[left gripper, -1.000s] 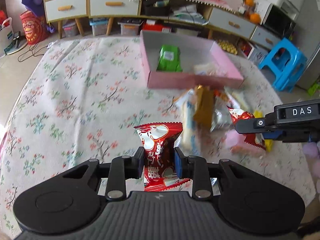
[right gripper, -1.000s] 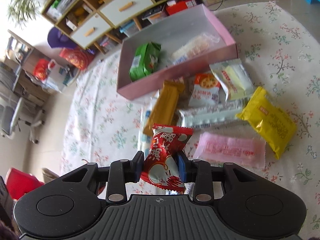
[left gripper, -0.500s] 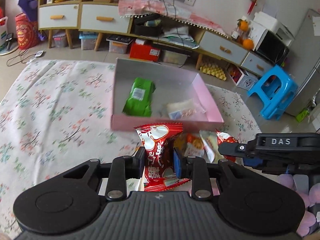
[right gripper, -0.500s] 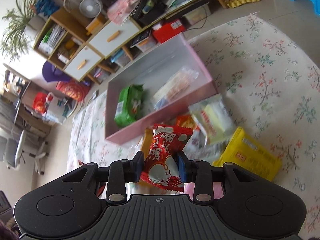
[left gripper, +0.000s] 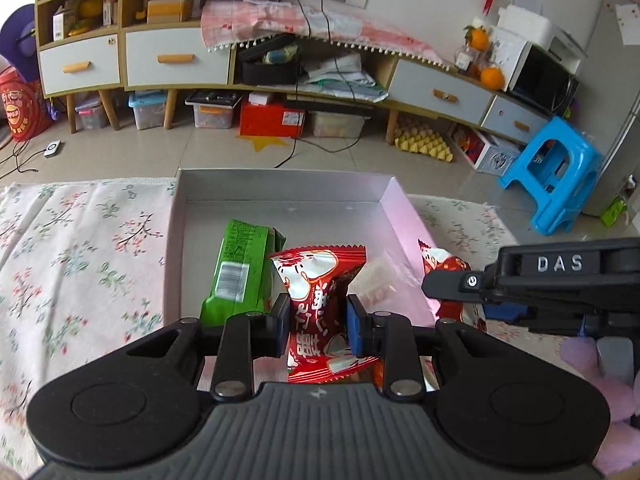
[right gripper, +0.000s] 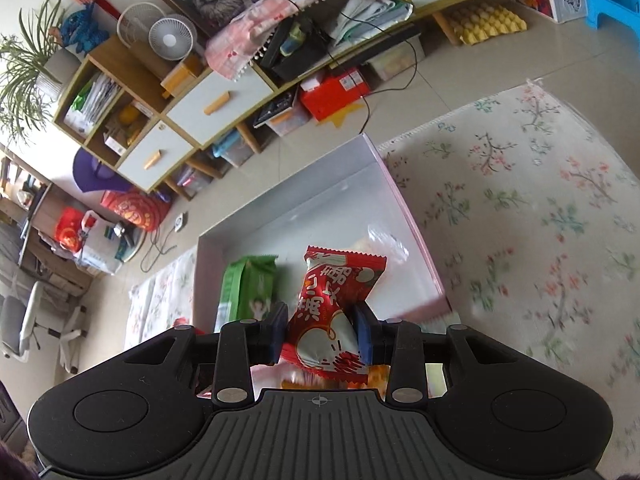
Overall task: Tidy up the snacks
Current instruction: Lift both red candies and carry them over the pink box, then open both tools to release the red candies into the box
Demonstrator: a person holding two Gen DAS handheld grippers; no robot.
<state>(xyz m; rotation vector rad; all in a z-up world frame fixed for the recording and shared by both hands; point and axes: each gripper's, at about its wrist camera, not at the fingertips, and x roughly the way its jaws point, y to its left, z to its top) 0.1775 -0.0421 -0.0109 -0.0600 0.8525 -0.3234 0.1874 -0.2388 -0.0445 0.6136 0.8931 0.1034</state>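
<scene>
The flowered tablecloth [left gripper: 80,248] covers the table, and on it sits the pink box [left gripper: 404,216], shallow and open, with a grey-white floor. Inside it already lie a green snack pack [left gripper: 240,264] along the left wall and a clear-wrapped biscuit pack [left gripper: 374,284] nearer the right wall. Both hands are at the carrying step: each brings a small red packet over the box, and neither has let go yet.

The left gripper [left gripper: 318,330] is clamped on its red snack packet [left gripper: 320,280], pads pressing the wrapper at its waist. The right gripper [right gripper: 320,338] squeezes a second red packet [right gripper: 336,300] the same way; seen from the left wrist, it hangs just beside the box's right wall.

I'd judge the next move calls for lowering each packet toward bare floor in the box, between or behind the two packs lying there, then spreading the jaws so the wrappers drop flat rather than catch on the pads.

Compared with a second ago, the box has come far closer in both views: then it sat well ahead with the loose pile of snacks between it and the grippers; now the pile is almost out of sight under the jaws, and the near wall is hidden beneath the left gripper. The grips look unchanged.
</scene>
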